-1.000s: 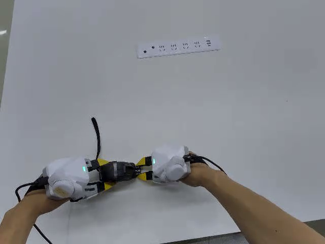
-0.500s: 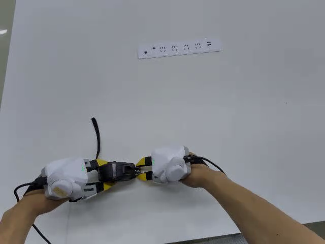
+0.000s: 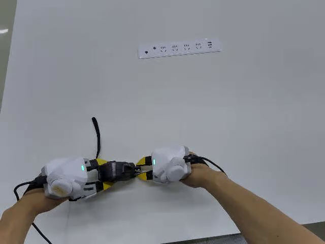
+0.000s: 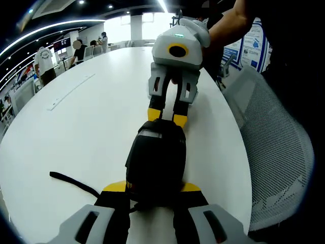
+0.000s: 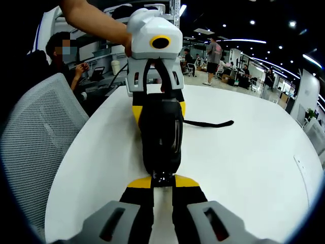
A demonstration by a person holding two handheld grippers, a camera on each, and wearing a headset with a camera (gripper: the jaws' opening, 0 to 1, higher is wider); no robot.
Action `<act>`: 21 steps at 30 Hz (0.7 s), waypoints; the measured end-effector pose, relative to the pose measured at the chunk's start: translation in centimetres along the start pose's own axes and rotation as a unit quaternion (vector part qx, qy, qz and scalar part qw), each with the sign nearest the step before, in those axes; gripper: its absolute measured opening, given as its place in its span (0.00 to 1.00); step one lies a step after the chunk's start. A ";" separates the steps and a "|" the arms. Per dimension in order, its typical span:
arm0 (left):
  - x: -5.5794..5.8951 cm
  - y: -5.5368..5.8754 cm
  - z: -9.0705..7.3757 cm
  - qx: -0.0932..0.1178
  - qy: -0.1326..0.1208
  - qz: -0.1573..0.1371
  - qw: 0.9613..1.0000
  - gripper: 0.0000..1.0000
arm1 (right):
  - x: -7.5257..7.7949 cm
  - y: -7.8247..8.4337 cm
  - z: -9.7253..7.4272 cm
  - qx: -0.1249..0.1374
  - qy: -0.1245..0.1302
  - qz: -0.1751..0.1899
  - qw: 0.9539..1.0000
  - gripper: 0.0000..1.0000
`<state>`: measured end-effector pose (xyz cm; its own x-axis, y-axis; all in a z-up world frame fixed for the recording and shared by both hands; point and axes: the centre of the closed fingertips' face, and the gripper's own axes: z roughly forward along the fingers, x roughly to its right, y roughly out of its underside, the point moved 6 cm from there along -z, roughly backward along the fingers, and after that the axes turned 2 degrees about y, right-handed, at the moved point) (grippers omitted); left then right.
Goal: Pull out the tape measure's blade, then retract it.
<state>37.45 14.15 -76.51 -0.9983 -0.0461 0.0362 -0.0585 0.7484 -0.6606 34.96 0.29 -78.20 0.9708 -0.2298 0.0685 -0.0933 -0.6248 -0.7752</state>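
Over the last second nothing has moved. My left gripper (image 3: 105,174) stays clamped across the black, rounded plastic tape measure (image 4: 156,157), which lies on the white table (image 3: 228,101) with its black wrist strap (image 3: 96,134) trailing away. My right gripper (image 5: 162,181) is pressed nearly together on the small metal hook tab (image 5: 162,176) at the case mouth, so I judge the blade isn't drawn yet and the pull comes next.

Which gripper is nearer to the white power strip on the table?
Right. In the head view the right gripper sits almost directly below the power strip; the left gripper, clamping the tape measure, lies farther off to the left.
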 end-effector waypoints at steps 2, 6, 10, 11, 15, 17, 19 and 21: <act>0.0 0.0 0.0 0.000 0.000 0.000 1.000 0.29 | 0.0 0.0 -0.1 -0.001 0.000 -0.002 1.000 0.10; 0.0 0.0 0.0 0.001 0.000 -0.001 1.000 0.29 | 0.0 0.1 -0.3 -0.003 0.000 -0.004 1.000 0.10; 0.0 0.0 0.0 0.001 -0.001 -0.001 1.000 0.29 | 0.1 0.3 -0.5 -0.005 -0.001 -0.004 1.000 0.11; 0.0 0.0 0.0 0.002 -0.001 -0.001 1.000 0.29 | 0.1 0.4 -0.6 -0.006 -0.001 -0.004 1.000 0.11; 0.0 0.0 0.0 0.003 -0.001 -0.002 1.000 0.29 | 0.1 0.4 -0.9 -0.006 -0.003 -0.005 1.000 0.11; 0.0 0.0 0.0 0.003 -0.001 -0.002 1.000 0.29 | 0.2 0.6 -0.9 -0.006 -0.003 -0.005 1.000 0.11; 0.0 0.0 0.0 0.004 -0.001 -0.002 1.000 0.29 | 0.2 0.7 -1.0 -0.006 -0.003 -0.005 1.000 0.11; 0.0 -0.1 0.0 0.004 -0.002 -0.002 1.000 0.29 | 0.2 0.6 -1.2 -0.007 -0.003 -0.004 1.000 0.11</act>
<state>37.45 14.12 -76.45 -0.9980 -0.0509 0.0362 -0.0621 0.7433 -0.6661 34.80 -1.01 -77.93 0.9730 -0.2198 0.0701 -0.0887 -0.6367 -0.7660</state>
